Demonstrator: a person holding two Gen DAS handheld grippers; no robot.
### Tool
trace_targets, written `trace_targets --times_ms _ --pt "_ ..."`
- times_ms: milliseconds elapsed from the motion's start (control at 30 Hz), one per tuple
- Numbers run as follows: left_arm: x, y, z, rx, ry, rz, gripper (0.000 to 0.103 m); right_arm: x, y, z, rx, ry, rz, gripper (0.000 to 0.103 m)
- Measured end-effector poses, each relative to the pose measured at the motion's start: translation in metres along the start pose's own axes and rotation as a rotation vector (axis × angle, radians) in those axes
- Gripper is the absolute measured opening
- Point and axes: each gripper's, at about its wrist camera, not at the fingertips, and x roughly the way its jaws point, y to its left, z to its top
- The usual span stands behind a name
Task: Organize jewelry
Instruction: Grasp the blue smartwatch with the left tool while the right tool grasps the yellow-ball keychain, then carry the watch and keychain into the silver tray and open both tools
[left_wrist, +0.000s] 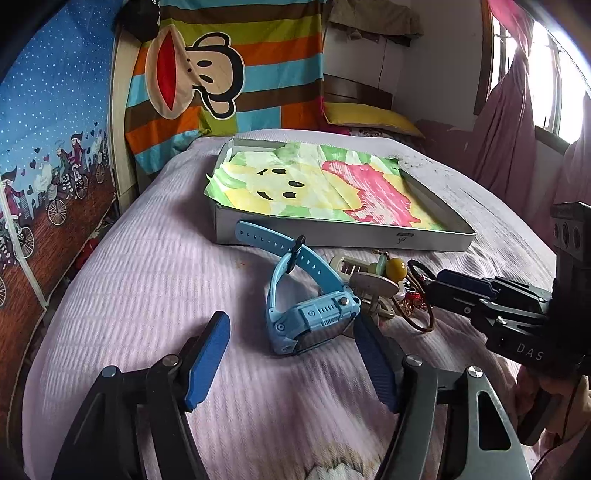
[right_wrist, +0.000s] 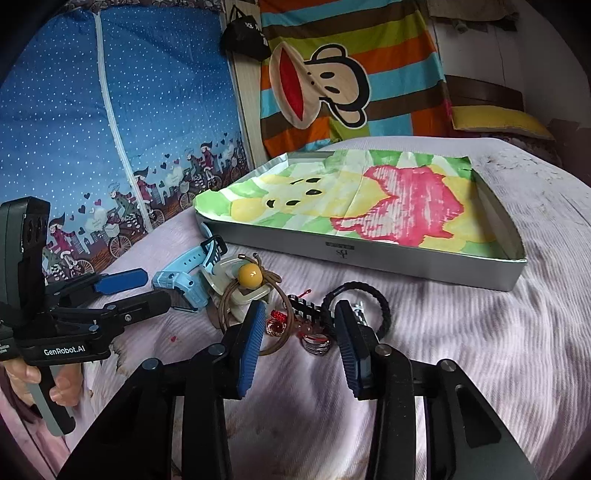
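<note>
On a pink bedspread (left_wrist: 155, 258), lower centre of both views, a jewelry pile lies in front of a shallow gray box (left_wrist: 343, 232) lined with cartoon paper. The left gripper (left_wrist: 291, 343) faces a blue smartwatch (left_wrist: 310, 317) resting on its edge just ahead, strap arching toward the box; its fingers (left_wrist: 208, 354) stand wide, touching nothing. The right gripper (right_wrist: 301, 328) straddles the red beaded bracelet (right_wrist: 291, 325) and silver ring (right_wrist: 316, 345), fingers narrowed, apparently not yet gripping either.
</note>
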Motion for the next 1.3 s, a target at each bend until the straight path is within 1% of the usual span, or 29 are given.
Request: trace_targets --times_ms 133,200,267,333,633,667,700,733,767,833,867,1133,1300 --pt "0.007 0.0 0.004 0.005 0.014 -0.03 0.067 0.015 -0.001 0.004 0.007 0.053 0.026 0.025" --pt "0.009 0.0 0.005 0.013 0.02 -0.045 0.063 0.02 -0.001 0.005 0.008 0.07 0.034 0.021" --pt "0.013 -0.001 0.007 0.021 0.028 -0.057 0.059 0.024 -0.001 0.004 0.008 0.082 0.041 0.02" --pt "0.016 -0.001 0.007 0.023 0.037 -0.065 0.053 0.025 -0.001 0.005 0.011 0.089 0.044 0.018" --pt "0.019 -0.005 0.005 0.041 0.03 -0.076 0.049 0.033 -0.001 0.007 0.026 0.102 0.059 0.01" --pt "0.018 -0.005 0.004 0.042 0.029 -0.078 0.047 0.034 -0.001 0.007 0.024 0.105 0.061 0.009" --pt "0.018 -0.005 0.004 0.042 0.029 -0.079 0.042 0.034 0.0 0.007 0.021 0.106 0.06 0.009" --pt "0.018 -0.005 0.003 0.043 0.036 -0.082 0.035 0.034 0.001 0.007 0.019 0.105 0.058 0.009" --pt "0.019 -0.005 0.002 0.043 0.041 -0.092 0.034 0.034 0.001 0.007 0.019 0.103 0.056 0.009" --pt "0.018 -0.008 0.0 0.057 0.037 -0.081 0.033 0.032 0.0 0.006 0.022 0.095 0.048 0.007" --pt "0.017 -0.009 0.0 0.063 0.033 -0.079 0.033 0.031 -0.001 0.005 0.025 0.094 0.049 0.002" --pt "0.012 -0.016 -0.006 0.078 0.015 -0.086 0.027 0.027 -0.003 0.001 0.042 0.073 0.039 0.002" --pt "0.006 -0.024 -0.013 0.074 -0.011 -0.081 0.024 0.02 -0.004 -0.003 0.049 0.043 0.037 0.002"
